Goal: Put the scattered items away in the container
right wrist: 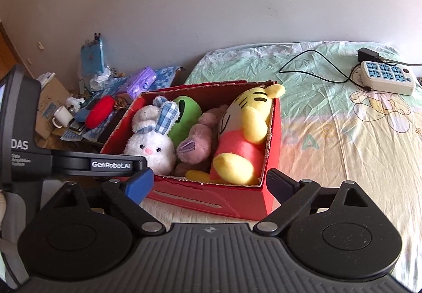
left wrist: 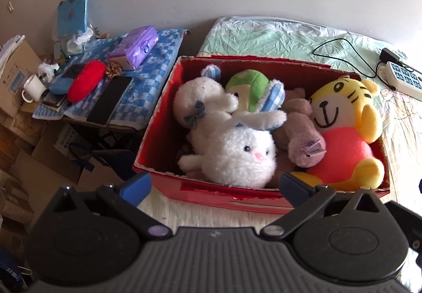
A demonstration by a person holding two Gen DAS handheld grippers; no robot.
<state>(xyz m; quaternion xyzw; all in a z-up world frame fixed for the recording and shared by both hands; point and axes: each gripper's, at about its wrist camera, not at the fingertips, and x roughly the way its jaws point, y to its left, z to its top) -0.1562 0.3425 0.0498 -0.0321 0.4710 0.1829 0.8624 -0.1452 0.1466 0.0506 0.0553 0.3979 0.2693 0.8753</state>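
A red cardboard box [left wrist: 168,113] [right wrist: 237,199] sits on the bed, packed with plush toys. Inside lie a white rabbit [left wrist: 237,156] [right wrist: 150,145], a green toy [left wrist: 246,87] [right wrist: 187,113], a mauve plush [left wrist: 303,140] [right wrist: 197,140] and a yellow tiger in a pink shirt [left wrist: 343,124] [right wrist: 245,135]. My left gripper [left wrist: 215,185] hovers open just short of the box's near wall, nothing between its fingers. My right gripper [right wrist: 209,183] stands wide open before the box's near wall, also holding nothing. The left device's body [right wrist: 34,156] shows at the left of the right wrist view.
A side table with a blue checked cloth [left wrist: 147,74] carries a purple tissue pack [left wrist: 137,46], a red pouch [left wrist: 85,84], a phone [left wrist: 110,100] and a white mug [left wrist: 33,87]. A power strip [right wrist: 386,77] with cables lies far right on the bedsheet [right wrist: 343,150]. Cardboard boxes [left wrist: 18,66] stand at left.
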